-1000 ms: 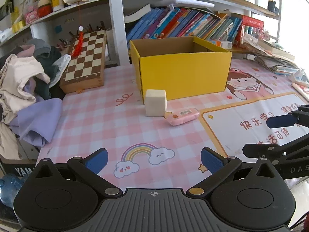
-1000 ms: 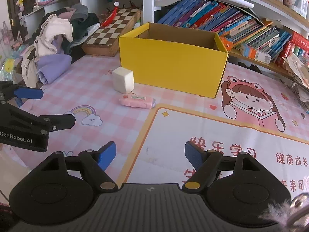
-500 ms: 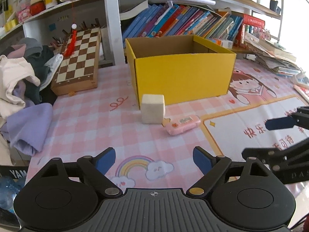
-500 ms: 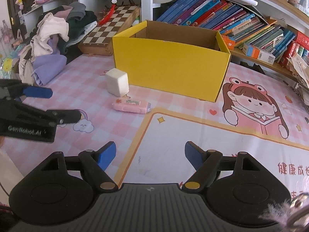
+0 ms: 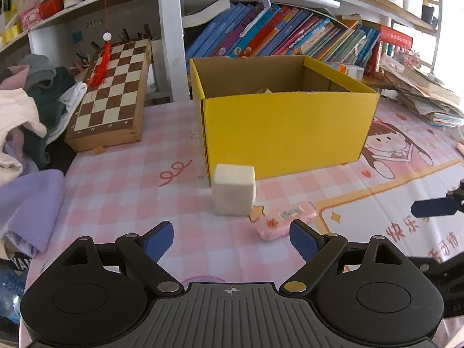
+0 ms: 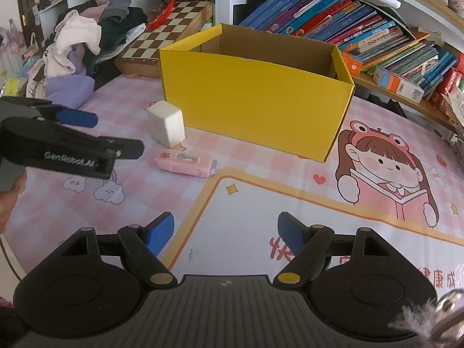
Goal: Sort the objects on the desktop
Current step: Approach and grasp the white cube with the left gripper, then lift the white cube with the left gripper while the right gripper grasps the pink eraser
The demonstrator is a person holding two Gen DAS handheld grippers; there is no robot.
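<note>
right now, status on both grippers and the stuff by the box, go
Left gripper open, empty, facing white block. Right gripper open, empty. Pink packet flat on mat beside block, both outside yellow box. Nothing blocking.

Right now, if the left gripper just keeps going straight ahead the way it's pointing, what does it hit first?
Probably the white cube, which sits almost centered ahead of the open left gripper. The pink packet lies just right of that line, near the right finger, and the yellow box stands behind the cube. Depth is uncertain.

"GenRobot.AI" is printed on the left tongs (image 6: 87, 133); the desk mat (image 5: 406, 232) carries "快乐"
</note>
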